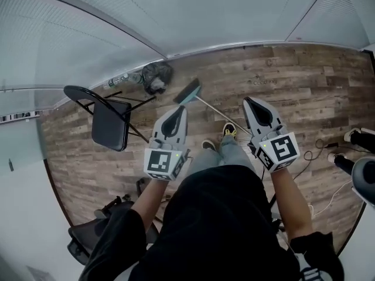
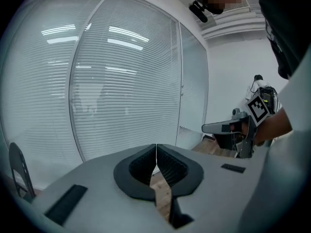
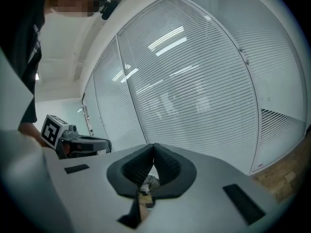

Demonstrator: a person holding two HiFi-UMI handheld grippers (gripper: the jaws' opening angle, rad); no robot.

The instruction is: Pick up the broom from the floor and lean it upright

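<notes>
Head view: left tool (image 1: 178, 111), right tool (image 1: 252, 102) both pressed together, empty; broom (image 1: 189, 92) on faintly lettered floor (image 1: 310, 104).

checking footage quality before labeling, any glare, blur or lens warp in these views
Head view: strong fisheye bend, even light, broom clear. Left gripper view: light streaks glare on the glass wall, corners dark. Right gripper view: same glare, blinds bowed, corners dark.
</notes>
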